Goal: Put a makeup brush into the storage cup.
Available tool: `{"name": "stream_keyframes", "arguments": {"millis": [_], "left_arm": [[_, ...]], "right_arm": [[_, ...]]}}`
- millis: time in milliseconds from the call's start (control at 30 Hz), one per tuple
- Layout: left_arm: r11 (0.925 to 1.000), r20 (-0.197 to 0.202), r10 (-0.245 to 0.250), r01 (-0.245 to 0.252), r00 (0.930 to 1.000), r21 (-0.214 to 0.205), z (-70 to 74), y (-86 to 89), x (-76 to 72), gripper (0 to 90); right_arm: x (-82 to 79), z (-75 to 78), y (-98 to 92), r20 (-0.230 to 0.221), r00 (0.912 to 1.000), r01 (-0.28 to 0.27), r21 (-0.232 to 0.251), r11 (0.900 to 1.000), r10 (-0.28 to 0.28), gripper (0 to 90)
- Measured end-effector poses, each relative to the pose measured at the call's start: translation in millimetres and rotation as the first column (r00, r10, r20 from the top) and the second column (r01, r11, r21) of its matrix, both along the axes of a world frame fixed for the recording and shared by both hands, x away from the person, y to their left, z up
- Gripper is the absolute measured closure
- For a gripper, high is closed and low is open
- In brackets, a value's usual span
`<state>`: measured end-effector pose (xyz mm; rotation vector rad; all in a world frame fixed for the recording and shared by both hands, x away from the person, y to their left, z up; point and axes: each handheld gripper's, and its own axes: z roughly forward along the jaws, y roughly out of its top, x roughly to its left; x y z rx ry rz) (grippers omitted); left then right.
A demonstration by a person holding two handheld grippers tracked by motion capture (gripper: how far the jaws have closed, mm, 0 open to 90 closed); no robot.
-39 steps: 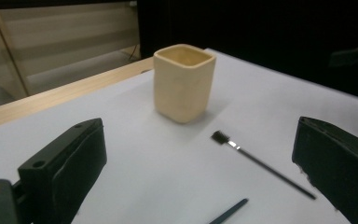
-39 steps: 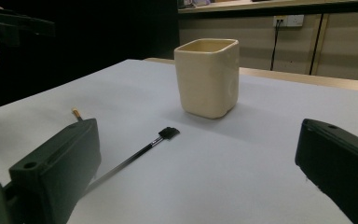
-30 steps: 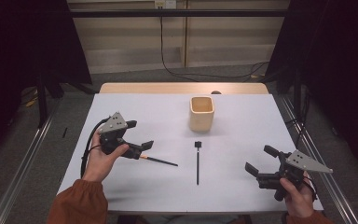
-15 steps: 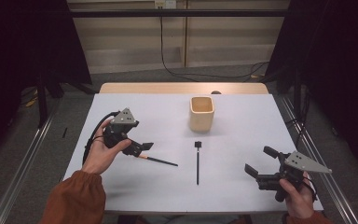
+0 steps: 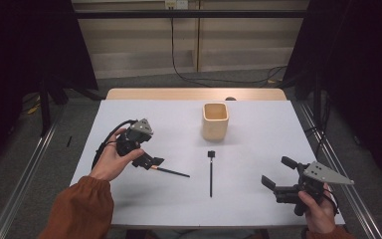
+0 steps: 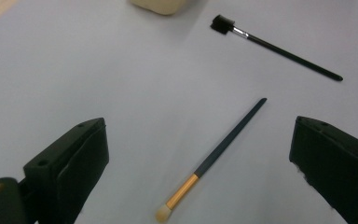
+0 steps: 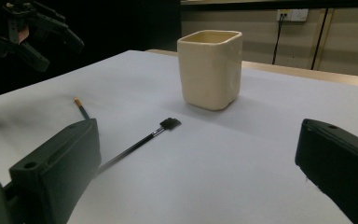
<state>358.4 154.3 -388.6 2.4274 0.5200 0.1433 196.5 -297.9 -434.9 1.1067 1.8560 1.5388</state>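
Observation:
A slim dark-handled brush with a gold ferrule and pale bristles (image 5: 169, 172) (image 6: 219, 154) lies on the white table (image 5: 258, 129). My left gripper (image 5: 151, 159) (image 6: 199, 137) hovers open over its bristle end, with the brush between the wide-apart jaws and untouched. A black brush with a square head (image 5: 211, 172) (image 6: 279, 46) (image 7: 140, 142) lies just right of it. A cream square cup (image 5: 215, 120) (image 7: 209, 70) stands upright behind both. My right gripper (image 5: 274, 170) (image 7: 196, 140) rests open and empty near the front right, facing the cup.
The table's wooden far edge (image 5: 194, 93) runs behind the cup. Metal rails (image 5: 338, 164) flank both sides of the table. The right gripper view shows the left gripper (image 7: 28, 28) far off at top left and the gold-ferruled brush (image 7: 80, 107).
The left hand has lifted and moved forward a little, tipping its gripper down over the gold-ferruled brush. The right gripper and both brushes have stayed put.

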Motion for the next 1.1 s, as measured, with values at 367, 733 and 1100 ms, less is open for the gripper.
{"name": "stream_keyframes", "arguments": {"millis": [367, 733, 1100], "left_arm": [[0.9964, -0.080, -0.053, 0.058, 0.9953, 0.062, -9.2, 0.5, 3.9, 6.8], [0.9799, -0.115, -0.122, 0.138, 0.9858, 0.144, -21.8, -6.4, 7.3, 5.9], [0.9647, -0.096, -0.152, 0.169, 0.9837, 0.202, -32.2, -9.0, 10.6, 35.1]], "right_arm": [[-0.2, -0.5, 0.9, -0.007, 1.0000, 0.005, -0.002, 1.0000, -0.005, 0.0], [-1.9, -1.1, 1.5, -0.012, 0.9999, -0.008, -0.018, 0.9998, 0.008, 0.0], [-2.1, -1.6, 2.5, -0.018, 0.9996, -0.020, -0.030, 0.9994, 0.019, 0.0]]}}
